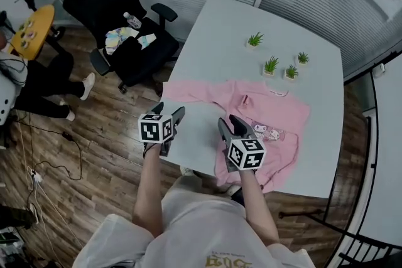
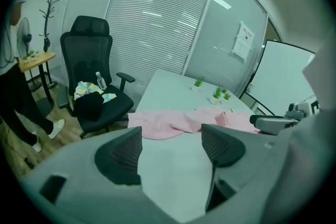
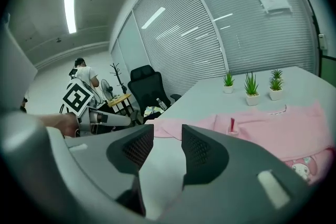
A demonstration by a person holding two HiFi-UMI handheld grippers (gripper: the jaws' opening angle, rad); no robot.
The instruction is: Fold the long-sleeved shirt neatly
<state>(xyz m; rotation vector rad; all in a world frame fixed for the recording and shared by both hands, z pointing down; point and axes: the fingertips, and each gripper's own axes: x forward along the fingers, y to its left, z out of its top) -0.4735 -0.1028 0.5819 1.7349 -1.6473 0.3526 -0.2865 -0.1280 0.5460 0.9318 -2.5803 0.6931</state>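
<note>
A pink long-sleeved shirt [image 1: 257,113] lies spread on the white table [image 1: 220,28], front up with a cartoon print, one sleeve reaching toward the table's left edge. My left gripper [image 1: 168,113] hovers at the table's near left edge, just short of that sleeve, open and empty. In the left gripper view the left gripper [image 2: 172,147] has bare table between its jaws and the shirt [image 2: 173,123] beyond. My right gripper [image 1: 230,124] is over the shirt's near left part. In the right gripper view the right gripper [image 3: 167,147] is open with a narrow gap, nothing in it, and the shirt [image 3: 273,126] lies to its right.
Several small potted plants [image 1: 271,64] stand on the table behind the shirt. A black office chair [image 1: 119,28] with clothes and a bottle sits off the table's left corner. A person [image 1: 38,85] sits at far left by a yellow side table [image 1: 34,28]. Cables [image 1: 38,176] lie on the wooden floor.
</note>
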